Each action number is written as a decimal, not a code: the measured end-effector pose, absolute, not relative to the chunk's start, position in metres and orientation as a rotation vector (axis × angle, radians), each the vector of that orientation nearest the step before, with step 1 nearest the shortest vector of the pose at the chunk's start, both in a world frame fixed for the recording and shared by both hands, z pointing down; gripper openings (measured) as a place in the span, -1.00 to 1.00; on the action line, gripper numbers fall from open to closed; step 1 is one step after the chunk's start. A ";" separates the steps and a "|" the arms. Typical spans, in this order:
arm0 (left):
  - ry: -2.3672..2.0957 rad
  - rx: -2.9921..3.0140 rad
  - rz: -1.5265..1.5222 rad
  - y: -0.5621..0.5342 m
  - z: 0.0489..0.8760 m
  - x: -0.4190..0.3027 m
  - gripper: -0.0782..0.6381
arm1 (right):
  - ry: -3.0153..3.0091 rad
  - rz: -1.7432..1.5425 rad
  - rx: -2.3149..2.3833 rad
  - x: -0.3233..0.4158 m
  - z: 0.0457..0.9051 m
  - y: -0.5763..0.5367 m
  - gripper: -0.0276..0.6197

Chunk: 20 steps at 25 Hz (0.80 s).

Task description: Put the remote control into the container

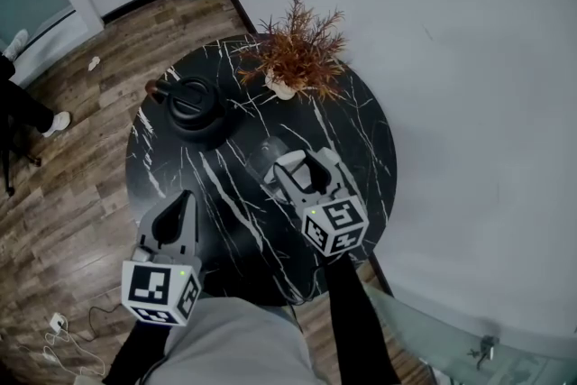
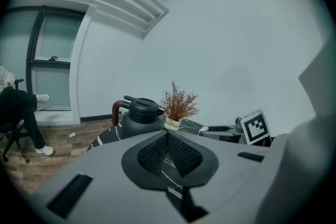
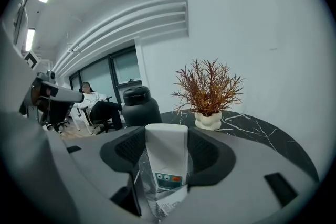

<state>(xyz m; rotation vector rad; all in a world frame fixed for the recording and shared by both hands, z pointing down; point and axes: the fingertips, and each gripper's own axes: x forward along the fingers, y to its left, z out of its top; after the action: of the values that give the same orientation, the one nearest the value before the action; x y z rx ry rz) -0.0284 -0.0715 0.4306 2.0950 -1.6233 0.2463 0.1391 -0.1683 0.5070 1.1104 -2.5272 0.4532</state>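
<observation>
Dim, cool, even light; fisheye-warped gripper views, perhaps slightly soft.

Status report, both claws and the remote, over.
Left claw shut, empty. Right claw shut on the remote, above the table. Jug and plant farther back, not blocking.

The round marble table (image 1: pixel 361 131) is looked down on steeply by the head camera, from close above its 6 o'clock edge, with the black jug (image 1: pixel 192 104) toward 10 o'clock and the potted dried plant (image 1: pixel 297 50) toward 12 o'clock. The left gripper (image 1: pixel 183 196) view is taken low over the 8 o'clock rim and is directed across the top toward the white wall (image 1: pixel 469 59). The right gripper (image 1: pixel 306 160) view is taken from nearer the centre, closer to the plant, and is faced much the same way. Jug and plant are shared by all three views.
</observation>
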 end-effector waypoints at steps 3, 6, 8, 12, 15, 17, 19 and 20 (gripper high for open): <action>-1.623 2.095 0.246 -0.071 0.431 -0.028 -0.76 | -2.521 0.455 1.109 0.140 0.510 -0.168 -0.11; -1.624 2.095 0.243 -0.070 0.430 -0.028 -0.76 | -2.516 0.459 1.109 0.140 0.511 -0.167 -0.11; -1.627 2.094 0.241 -0.070 0.430 -0.029 -0.76 | -2.511 0.460 1.111 0.141 0.513 -0.167 -0.11; -1.630 2.095 0.241 -0.070 0.430 -0.029 -0.76 | -2.494 0.458 1.117 0.141 0.518 -0.166 -0.11; -1.630 2.096 0.239 -0.070 0.429 -0.030 -0.76 | -2.484 0.458 1.118 0.142 0.521 -0.166 -0.11; -1.632 2.096 0.239 -0.071 0.428 -0.030 -0.76 | -2.478 0.460 1.114 0.142 0.523 -0.165 -0.11; -1.632 2.098 0.239 -0.070 0.428 -0.030 -0.76 | -2.475 0.464 1.112 0.142 0.525 -0.164 -0.11; -1.631 2.099 0.240 -0.070 0.427 -0.030 -0.76 | -2.474 0.466 1.113 0.142 0.526 -0.163 -0.11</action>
<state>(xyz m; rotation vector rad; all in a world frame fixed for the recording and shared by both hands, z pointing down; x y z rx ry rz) -0.0301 -0.0702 0.4275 2.0994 -1.6310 0.2395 0.1419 -0.1633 0.5263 1.1129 -2.4744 0.4665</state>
